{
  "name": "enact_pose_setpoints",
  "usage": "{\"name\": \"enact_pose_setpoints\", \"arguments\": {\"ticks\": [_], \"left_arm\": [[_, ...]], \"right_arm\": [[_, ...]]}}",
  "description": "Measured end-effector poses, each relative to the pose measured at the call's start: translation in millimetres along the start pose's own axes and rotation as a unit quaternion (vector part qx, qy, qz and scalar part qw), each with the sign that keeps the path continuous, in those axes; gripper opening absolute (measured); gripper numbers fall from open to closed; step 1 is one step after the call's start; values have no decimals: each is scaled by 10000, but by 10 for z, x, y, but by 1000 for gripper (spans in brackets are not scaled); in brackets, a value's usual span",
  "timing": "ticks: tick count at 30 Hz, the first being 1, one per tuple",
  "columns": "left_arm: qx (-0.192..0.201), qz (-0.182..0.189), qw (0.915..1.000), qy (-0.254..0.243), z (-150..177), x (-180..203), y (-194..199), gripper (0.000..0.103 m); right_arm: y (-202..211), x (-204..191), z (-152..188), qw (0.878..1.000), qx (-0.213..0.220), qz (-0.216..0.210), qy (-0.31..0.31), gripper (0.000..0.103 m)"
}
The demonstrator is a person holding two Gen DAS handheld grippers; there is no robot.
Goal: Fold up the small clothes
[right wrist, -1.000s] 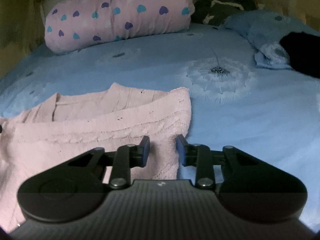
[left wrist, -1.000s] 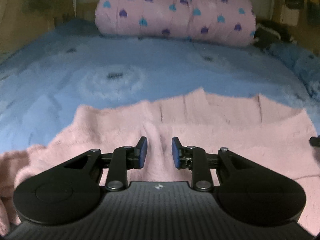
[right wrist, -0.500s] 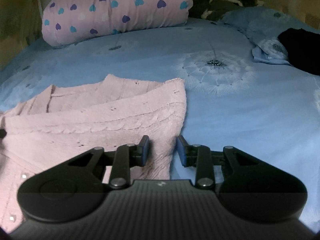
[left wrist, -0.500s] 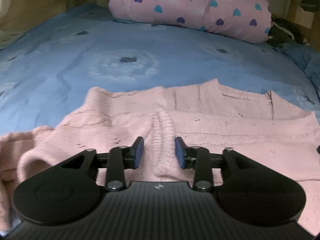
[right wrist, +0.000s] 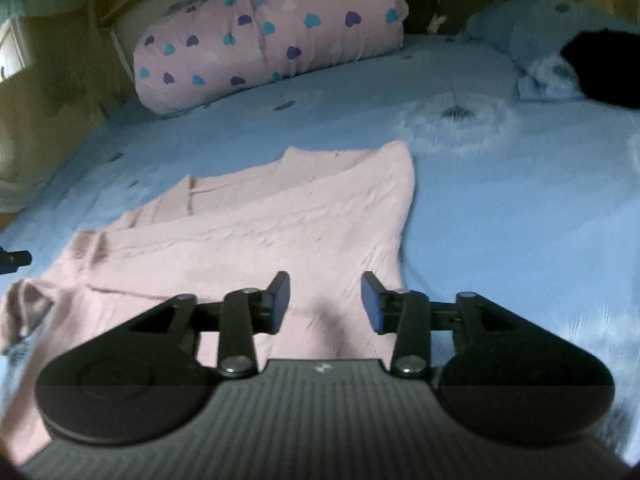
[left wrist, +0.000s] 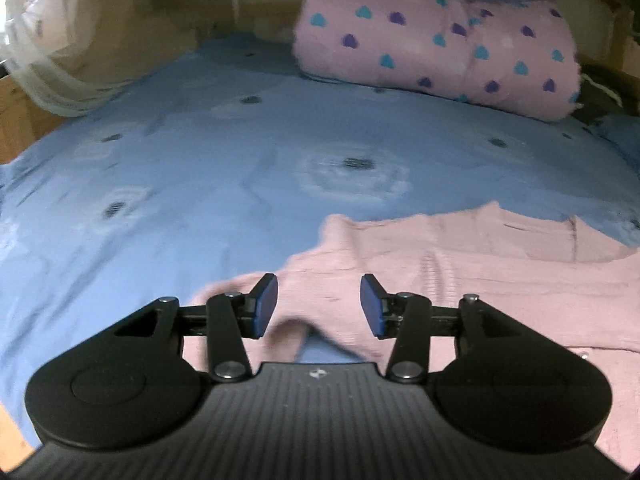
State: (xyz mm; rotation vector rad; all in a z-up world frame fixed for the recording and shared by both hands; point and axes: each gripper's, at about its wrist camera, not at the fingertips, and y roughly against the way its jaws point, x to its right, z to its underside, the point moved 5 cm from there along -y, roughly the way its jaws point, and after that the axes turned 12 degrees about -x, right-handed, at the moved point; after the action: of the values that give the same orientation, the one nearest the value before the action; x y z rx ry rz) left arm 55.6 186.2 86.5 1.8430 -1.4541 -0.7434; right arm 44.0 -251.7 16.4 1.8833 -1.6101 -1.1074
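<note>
A pink knitted sweater (left wrist: 460, 276) lies partly folded on the blue bedsheet (left wrist: 208, 184). My left gripper (left wrist: 319, 306) is open and empty, just above the sweater's left sleeve area. In the right wrist view the same sweater (right wrist: 256, 236) spreads to the left and centre. My right gripper (right wrist: 325, 306) is open and empty over the sweater's near right part, close to its right edge. The tip of the left gripper (right wrist: 14, 260) shows at the far left edge of that view.
A rolled pink quilt with blue and purple hearts (left wrist: 436, 40) lies at the head of the bed (right wrist: 260, 40). A blue pillow (right wrist: 532, 28) and a black item (right wrist: 604, 68) lie at the far right. A white net curtain (left wrist: 44, 68) hangs at the left.
Both grippers have opened wider and let go of the sweater. The left gripper has swung left toward the sleeve; the right has shifted a little right and back.
</note>
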Motion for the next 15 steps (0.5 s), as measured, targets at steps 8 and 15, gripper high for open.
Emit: {"name": "enact_pose_setpoints", "arguments": {"ticks": [8, 15], "left_arm": [[-71, -499, 9986, -186, -40, -509, 168, 74], [-339, -679, 9964, -384, 71, -773, -66, 76]], "right_arm": [[222, -198, 351, 9999, -34, -7, 167, 44], [344, -346, 599, 9989, -50, 150, 434, 44]]}}
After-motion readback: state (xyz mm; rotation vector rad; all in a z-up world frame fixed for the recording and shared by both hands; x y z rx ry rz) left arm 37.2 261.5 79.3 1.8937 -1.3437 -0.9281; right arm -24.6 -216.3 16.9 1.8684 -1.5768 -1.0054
